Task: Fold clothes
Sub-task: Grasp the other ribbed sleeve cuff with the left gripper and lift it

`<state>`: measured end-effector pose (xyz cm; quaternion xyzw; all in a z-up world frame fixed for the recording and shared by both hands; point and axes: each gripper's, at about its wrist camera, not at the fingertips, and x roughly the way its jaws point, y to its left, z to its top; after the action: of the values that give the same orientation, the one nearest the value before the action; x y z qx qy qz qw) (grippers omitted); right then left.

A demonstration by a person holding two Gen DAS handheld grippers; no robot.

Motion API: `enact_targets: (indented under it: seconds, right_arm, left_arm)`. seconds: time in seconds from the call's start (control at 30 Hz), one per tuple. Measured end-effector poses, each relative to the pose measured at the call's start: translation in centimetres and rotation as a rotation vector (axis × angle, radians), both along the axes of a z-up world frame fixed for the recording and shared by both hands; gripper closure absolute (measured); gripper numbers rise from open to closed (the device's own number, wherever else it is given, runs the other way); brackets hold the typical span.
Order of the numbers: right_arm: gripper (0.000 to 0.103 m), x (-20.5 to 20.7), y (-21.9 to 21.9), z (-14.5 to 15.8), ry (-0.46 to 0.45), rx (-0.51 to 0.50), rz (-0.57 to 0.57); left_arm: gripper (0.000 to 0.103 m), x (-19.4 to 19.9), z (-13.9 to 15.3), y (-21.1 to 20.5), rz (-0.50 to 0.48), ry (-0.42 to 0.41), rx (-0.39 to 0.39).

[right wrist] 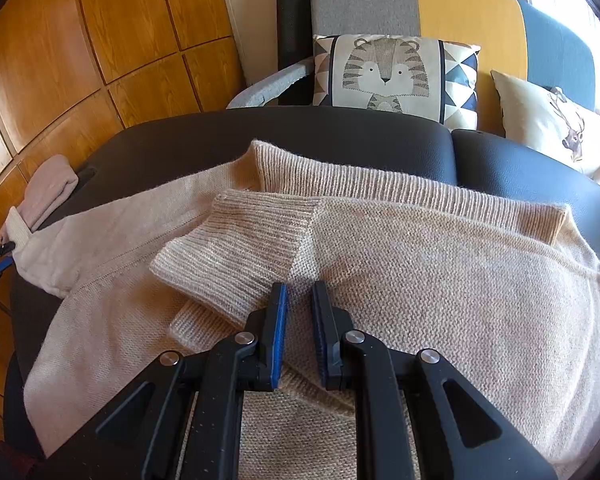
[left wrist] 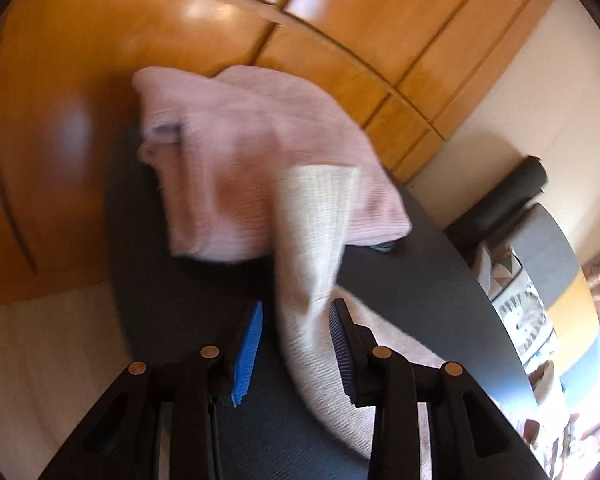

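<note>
Half the beige sweater (right wrist: 380,280) under the right tool (right wrist: 300,292), unseen.

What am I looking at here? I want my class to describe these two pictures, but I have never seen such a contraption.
There is no robot here. A person holds a two-fingered claw in each hand, and a small wide-angle camera on each looks forward along its fingers. One picture comes from the left claw, the other from the right claw. On the dark padded table lies a beige sweater, spread out, with a folded pink garment at one end. The left claw stands open, with the sweater's sleeve between its fingers but not pinched. The right claw is nearly closed, low over the sweater's body; whether it pinches the knit I cannot tell.
</note>
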<state>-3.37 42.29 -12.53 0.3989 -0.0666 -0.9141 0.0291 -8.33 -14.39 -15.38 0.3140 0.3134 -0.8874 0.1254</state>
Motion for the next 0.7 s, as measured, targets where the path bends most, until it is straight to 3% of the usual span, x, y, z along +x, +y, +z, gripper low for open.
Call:
enact_targets:
  seconds: [0.17,0.3,0.37,0.43,0.57,0.7]
  right_arm:
    - [0.089,0.1,-0.2,0.0,0.001,0.014,0.0]
    - [0.089,0.1,-0.2,0.0,0.002,0.019,0.0]
    - [0.089,0.1,-0.2,-0.1,0.003,0.016,0.0]
    - [0.089,0.2,-0.1,-0.1,0.004,0.014,0.001]
    - [0.089,0.2,0.0,-0.1,0.005,0.009,0.001]
    - [0.089,0.2,0.0,-0.1,0.006,0.009,0.002]
  left_arm:
    - [0.068,-1.7,-0.8,0.5,-0.048,-0.044,-0.015]
    - [0.07,-2.0,-1.0,0.9,-0.067,-0.023,-0.028]
    - [0.088,-2.1,-0.9,1.1,-0.074,-0.033,-0.049]
    - [0.093,-2.3,-0.4,1.4,-0.084,-0.032,-0.073]
    - [0.095,-1.6,1.4,2.1,-0.084,0.028,-0.096]
    - [0.095,-1.2,4.2,2.7,-0.106,0.113,-0.057]
